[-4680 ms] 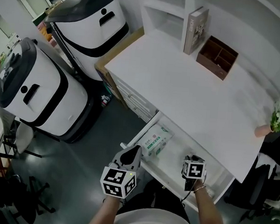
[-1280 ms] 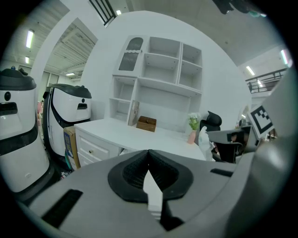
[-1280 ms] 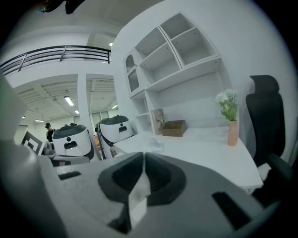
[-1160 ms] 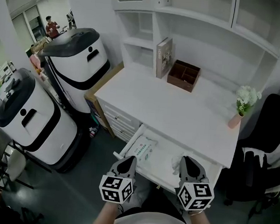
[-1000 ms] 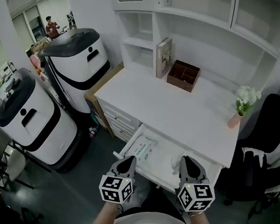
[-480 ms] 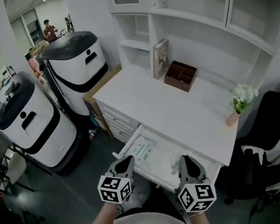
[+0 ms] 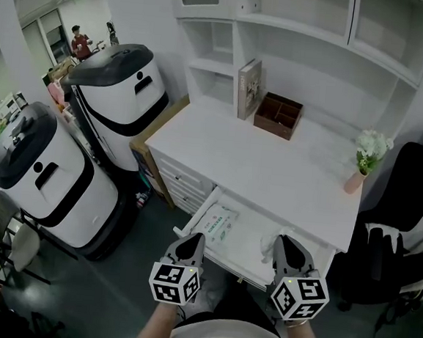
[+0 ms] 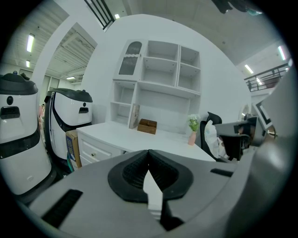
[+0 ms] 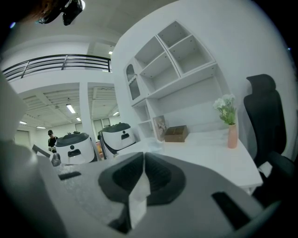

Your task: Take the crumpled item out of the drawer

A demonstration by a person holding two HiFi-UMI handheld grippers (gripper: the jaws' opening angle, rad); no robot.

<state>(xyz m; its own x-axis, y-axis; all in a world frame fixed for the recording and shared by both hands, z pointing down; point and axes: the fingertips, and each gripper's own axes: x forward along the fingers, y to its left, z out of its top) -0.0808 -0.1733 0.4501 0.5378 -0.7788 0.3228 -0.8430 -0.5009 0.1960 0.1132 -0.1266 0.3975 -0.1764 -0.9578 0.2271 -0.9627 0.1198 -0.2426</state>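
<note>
Both grippers are held over the front edge of the open drawer [image 7: 254,231]: the left gripper [image 7: 193,240] has its fingers clenched on nothing, while the right gripper [image 7: 280,243] has its fingers pinched on the crumpled paper [image 7: 269,245], which is seen above the drawer's right end. The paper is judged light, soft and easily torn, so its bulk, not a loose corner, is best gripped.

Matt white desk [image 7: 285,171], brown wooden box [image 7: 278,115], glossy packet [image 7: 217,226], papery crumpled item [image 7: 269,244]
</note>
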